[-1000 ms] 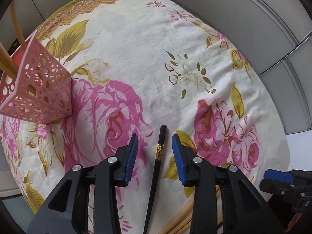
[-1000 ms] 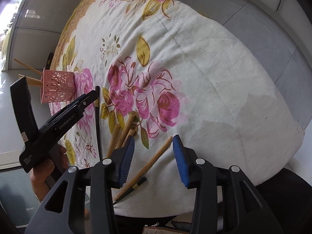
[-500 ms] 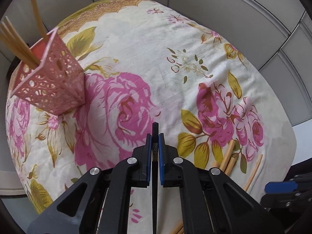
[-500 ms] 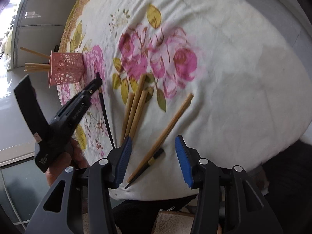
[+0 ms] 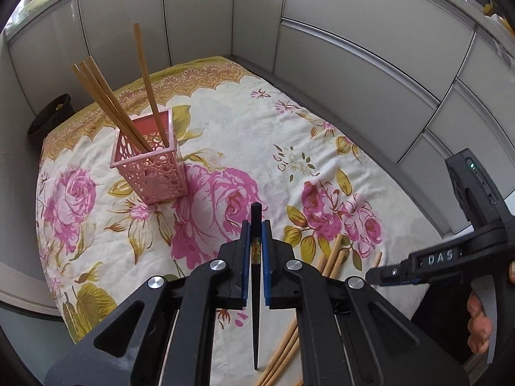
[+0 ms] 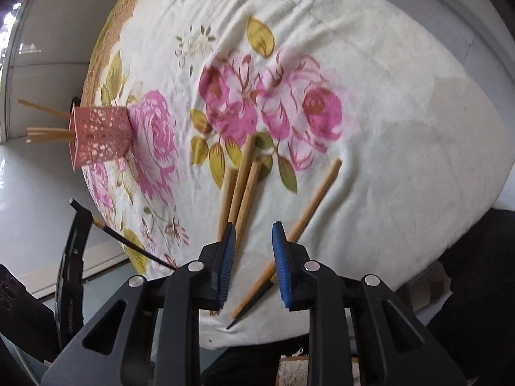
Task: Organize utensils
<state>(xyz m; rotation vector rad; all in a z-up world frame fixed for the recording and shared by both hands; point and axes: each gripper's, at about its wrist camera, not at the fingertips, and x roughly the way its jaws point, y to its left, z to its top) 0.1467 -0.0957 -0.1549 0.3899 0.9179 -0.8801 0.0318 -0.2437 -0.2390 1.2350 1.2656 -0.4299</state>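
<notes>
Since 1 second ago the left gripper [image 5: 254,257] has closed on the black chopstick [image 5: 255,289] and lifted it clear of the floral cloth [image 5: 257,128]; the pink holder [image 5: 149,164], once at the frame's edge, now sits ahead and to the left. The right gripper [image 6: 251,263] has just been closing its jaws, and the frames show them part-spread with nothing pinched: 1 wooden chopstick [image 6: 309,209] and a second black chopstick [image 6: 249,305] lie under and between them on the cloth.

The left jaws are pressed onto the black chopstick near its thick end, so the long tapered part hangs below the pads. That grip could let the stick pivot or slip during the carry, and the tip may catch the holder's rim or the 4 wooden chopsticks [image 5: 128,106] already leaning inside it. A knock could tip the light holder.

On the right, the narrowing jaws straddle 2 sticks at once; closing here could grab both or roll 1 away toward the table's near edge. 3 more wooden chopsticks [image 6: 239,186] lie just beside the left finger.

Both grippers point steeply downward, the left raised above the cloth, the right low over the loose sticks.
</notes>
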